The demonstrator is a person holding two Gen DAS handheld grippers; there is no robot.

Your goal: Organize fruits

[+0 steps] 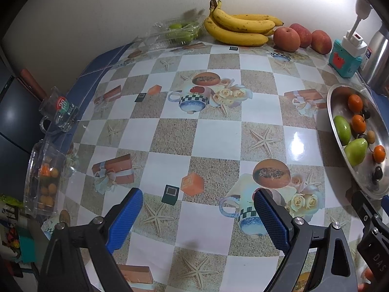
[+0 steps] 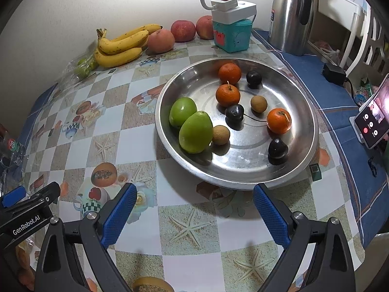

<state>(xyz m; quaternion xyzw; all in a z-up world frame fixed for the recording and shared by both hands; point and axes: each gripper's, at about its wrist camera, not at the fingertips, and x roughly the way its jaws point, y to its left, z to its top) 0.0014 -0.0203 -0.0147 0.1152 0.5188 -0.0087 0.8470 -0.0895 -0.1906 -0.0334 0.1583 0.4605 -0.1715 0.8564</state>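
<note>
A steel bowl (image 2: 301,102) holds two green fruits (image 2: 195,132), three small oranges (image 2: 227,95), three dark fruits (image 2: 234,113) and two small brown fruits (image 2: 221,135). In the left wrist view the bowl (image 1: 340,92) sits at the right edge. Bananas (image 1: 238,28) and three apples (image 1: 286,39) lie against the far wall. My right gripper (image 2: 194,215) is open and empty, just in front of the bowl. My left gripper (image 1: 198,219) is open and empty over the patterned tablecloth.
A clear box of green fruits (image 1: 178,32) sits left of the bananas. A clear tub of small oranges (image 1: 45,182) and a glass mug (image 1: 60,108) stand at the left edge. A teal box (image 2: 231,34), steel flask (image 2: 291,14) and phone (image 2: 372,121) are on the right.
</note>
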